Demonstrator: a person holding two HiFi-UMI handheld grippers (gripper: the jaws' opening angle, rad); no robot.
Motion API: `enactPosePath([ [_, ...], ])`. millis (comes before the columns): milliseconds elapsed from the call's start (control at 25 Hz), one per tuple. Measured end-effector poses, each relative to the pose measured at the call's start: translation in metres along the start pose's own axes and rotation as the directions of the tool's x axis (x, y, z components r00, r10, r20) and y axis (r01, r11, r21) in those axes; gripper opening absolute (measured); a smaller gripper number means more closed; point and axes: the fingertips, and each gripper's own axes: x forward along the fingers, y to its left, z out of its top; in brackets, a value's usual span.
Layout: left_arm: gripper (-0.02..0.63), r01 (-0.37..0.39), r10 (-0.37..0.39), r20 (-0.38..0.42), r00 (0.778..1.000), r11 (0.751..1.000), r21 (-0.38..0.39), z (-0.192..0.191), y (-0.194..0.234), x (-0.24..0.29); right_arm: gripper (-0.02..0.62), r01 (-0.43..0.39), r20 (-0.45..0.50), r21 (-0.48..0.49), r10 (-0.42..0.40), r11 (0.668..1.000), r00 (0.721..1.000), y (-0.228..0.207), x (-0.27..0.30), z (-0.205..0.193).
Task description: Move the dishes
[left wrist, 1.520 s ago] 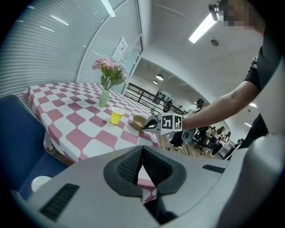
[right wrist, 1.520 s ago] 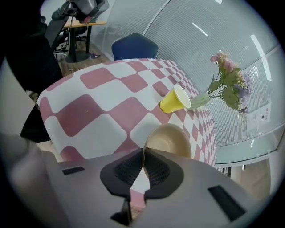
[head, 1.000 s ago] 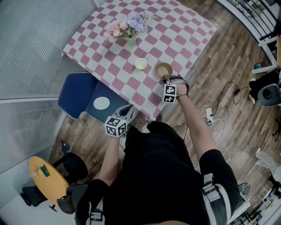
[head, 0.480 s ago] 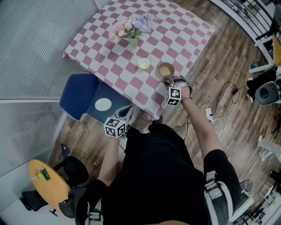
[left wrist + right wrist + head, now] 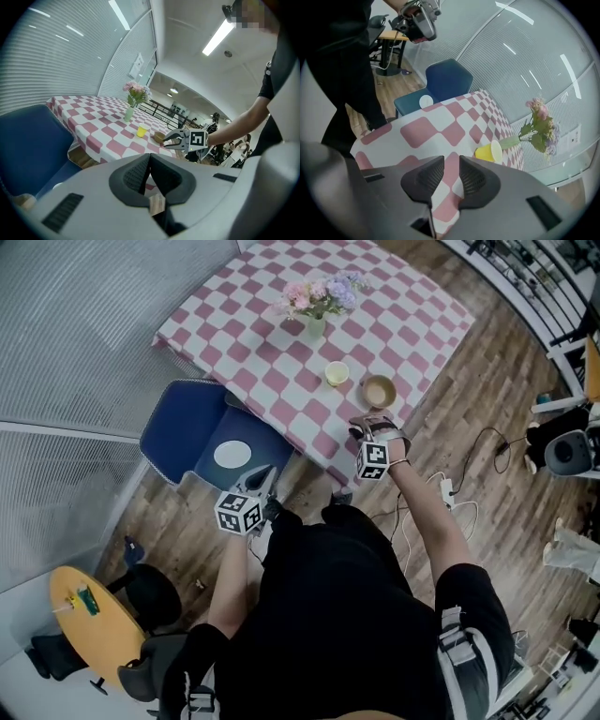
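My left tongs [image 5: 149, 169] were shut tight with nothing in them. They pointed toward the white plate [image 5: 232, 455], which lay on the seat of the blue chair [image 5: 178, 423]. My right tongs [image 5: 446, 176] had just been closing, but a narrow gap was there, with nothing between them. They hung at the edge of the counter [image 5: 394, 296], near the brown bowl [image 5: 379, 391] but apart from it. The yellow cup [image 5: 337, 374] stood just beside the bowl.
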Motion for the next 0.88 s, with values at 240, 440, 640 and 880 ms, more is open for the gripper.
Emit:
enactPosePath([
  [240,0.021,-0.061,0.062,0.019,0.998,0.996,-0.072,-0.029,0.038,-0.058,0.114,-0.036,0.039,-0.04,0.037,0.999,0.999,0.012,0.025,0.076],
  [440,0.021,-0.103,0.105,0.017,0.994,0.988,-0.119,-0.052,0.08,-0.105,0.112,-0.059,0.062,-0.053,0.062,0.997,0.996,0.022,0.043,0.138],
  [640,0.021,-0.123,0.13,0.039,0.991,0.983,-0.138,-0.057,0.114,-0.138,0.112,-0.083,0.069,-0.043,0.086,0.996,0.994,0.035,0.056,0.182],
  [880,0.021,-0.111,0.118,0.046,0.992,0.984,-0.137,-0.063,0.141,-0.166,0.11,-0.102,0.048,-0.008,0.102,0.995,0.994,0.054,0.068,0.218],
])
